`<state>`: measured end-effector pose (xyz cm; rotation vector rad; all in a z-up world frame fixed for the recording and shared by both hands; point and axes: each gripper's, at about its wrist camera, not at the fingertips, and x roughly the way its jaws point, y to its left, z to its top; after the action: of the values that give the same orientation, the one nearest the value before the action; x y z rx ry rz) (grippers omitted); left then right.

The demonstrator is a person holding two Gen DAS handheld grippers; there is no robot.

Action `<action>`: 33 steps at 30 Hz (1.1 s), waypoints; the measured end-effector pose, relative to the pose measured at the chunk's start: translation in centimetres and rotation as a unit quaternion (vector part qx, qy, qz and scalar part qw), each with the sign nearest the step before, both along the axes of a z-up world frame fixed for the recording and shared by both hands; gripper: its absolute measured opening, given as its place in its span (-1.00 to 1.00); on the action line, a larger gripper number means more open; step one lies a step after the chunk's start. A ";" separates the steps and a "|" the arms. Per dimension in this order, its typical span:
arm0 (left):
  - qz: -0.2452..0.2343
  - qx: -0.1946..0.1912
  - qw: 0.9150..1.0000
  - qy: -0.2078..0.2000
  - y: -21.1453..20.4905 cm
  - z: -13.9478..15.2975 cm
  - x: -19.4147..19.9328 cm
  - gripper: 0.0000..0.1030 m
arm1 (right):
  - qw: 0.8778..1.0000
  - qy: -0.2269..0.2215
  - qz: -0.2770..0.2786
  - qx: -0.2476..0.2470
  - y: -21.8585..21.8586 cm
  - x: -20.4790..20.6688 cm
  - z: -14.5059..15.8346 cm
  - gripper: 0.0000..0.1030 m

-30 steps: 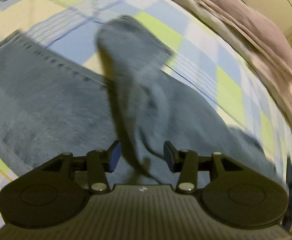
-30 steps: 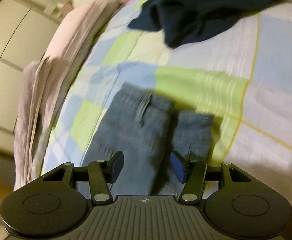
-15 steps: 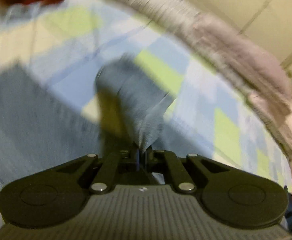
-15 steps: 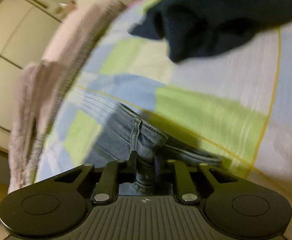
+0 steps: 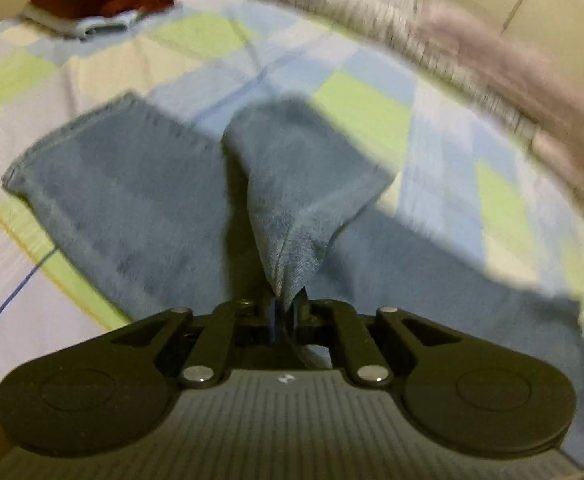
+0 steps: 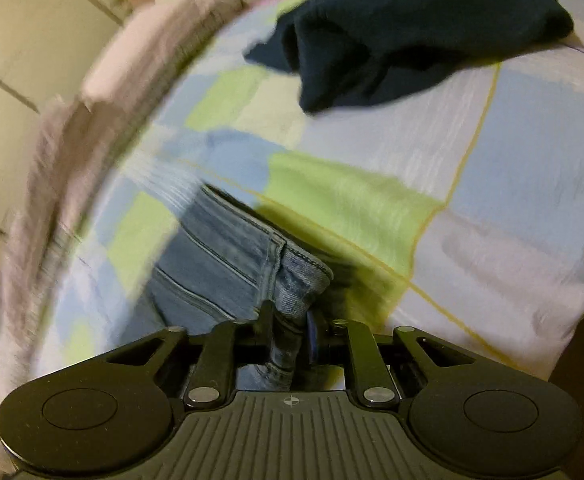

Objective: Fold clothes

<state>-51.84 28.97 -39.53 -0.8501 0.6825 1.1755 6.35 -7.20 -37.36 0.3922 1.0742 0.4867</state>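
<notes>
Jeans [image 5: 140, 200] lay on a checked bedspread [image 6: 511, 184]; left gripper [image 5: 286, 312] pinched a raised leg hem, right gripper [image 6: 290, 332] clamped the waistband.

No readable text, label, brand or number in either view. Only marks: small pale emblem at top centre of ribbed black housing behind left tongs [image 5: 287, 307], too small to make out; small crosshair-in-circle symbol at same spot on housing behind right tongs [image 6: 290, 330]. No lettering on either.
</notes>
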 end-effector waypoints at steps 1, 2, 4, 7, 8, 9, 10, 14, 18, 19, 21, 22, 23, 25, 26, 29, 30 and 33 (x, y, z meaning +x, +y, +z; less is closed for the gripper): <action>-0.004 -0.009 1.000 0.023 0.0 -0.3 0.3 -0.70 | 1.000 -0.005 0.001 -0.009 0.3 -0.1 0.3 -0.65; -0.008 -0.014 0.999 0.043 -0.2 -0.4 0.6 -0.61 | 1.000 -0.010 0.001 -0.017 0.6 -0.2 0.6 -0.48; -0.024 0.005 0.997 0.071 -1.4 0.7 0.8 -0.46 | 0.999 -0.020 0.002 -0.035 1.2 -0.3 1.2 -0.23; -0.066 0.033 0.987 0.145 -2.4 2.8 2.4 -0.36 | 0.997 -0.036 0.004 -0.061 2.2 -0.6 2.0 -0.15; -0.090 0.051 0.980 0.169 -2.7 3.5 3.2 -0.32 | 0.997 -0.041 0.004 -0.070 2.5 -0.7 2.3 -0.15; -0.116 0.069 0.972 0.193 -2.8 4.2 4.1 -0.24 | 0.996 -0.046 0.005 -0.078 2.8 -0.7 2.6 -0.15; -0.148 0.090 0.961 0.214 -2.7 4.5 5.2 -0.20 | 0.995 -0.051 0.005 -0.087 3.1 -0.8 2.9 -0.15; -0.235 0.139 0.930 0.247 0.0 4.2 9.9 -0.19 | 0.994 -0.054 0.012 -0.098 4.7 -1.1 3.6 -0.15; -0.273 0.132 0.920 0.247 4.5 1.3 14.1 -0.18 | 0.995 -0.033 0.043 -0.084 7.9 -2.5 2.7 -0.15; -0.278 0.123 0.918 0.255 5.7 0.0 15.0 -0.18 | 0.995 -0.029 0.048 -0.083 8.5 -3.2 2.5 -0.15; -0.285 0.101 0.916 0.264 7.5 -2.3 15.8 -0.32 | 0.995 -0.019 0.058 -0.080 9.7 -4.4 2.0 -0.15; -0.281 0.100 0.924 0.241 8.0 -2.5 15.2 -0.55 | 0.995 -0.014 0.063 -0.080 10.3 -5.1 1.7 -0.15; -0.263 0.101 0.937 0.208 8.3 -1.9 14.1 -0.93 | 0.994 -0.007 0.067 -0.083 10.5 -5.5 1.4 -0.15; -0.205 0.126 0.963 0.123 8.5 0.4 10.6 -0.95 | 0.993 0.007 0.075 -0.090 11.0 -6.5 0.7 -0.15; -0.169 0.144 0.972 0.074 8.5 1.9 8.4 -0.95 | 0.993 0.009 0.077 -0.092 11.1 -6.8 0.6 -0.15; -0.041 0.204 0.976 -0.071 7.7 6.7 0.1 -0.97 | 0.992 0.018 0.075 -0.100 11.6 -7.8 0.2 -0.15; 0.009 0.207 0.973 -0.104 7.4 7.5 -3.0 -0.97 | 0.992 0.021 0.074 -0.099 11.8 -8.0 0.1 -0.15; 0.160 0.144 0.966 -0.146 6.8 5.9 -11.3 -0.97 | 0.991 0.027 0.079 -0.101 12.8 -8.9 -0.4 -0.15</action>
<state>-63.16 35.73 -33.59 -0.8809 0.1279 1.3616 -2.53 5.58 -37.73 0.1444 1.2011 0.5038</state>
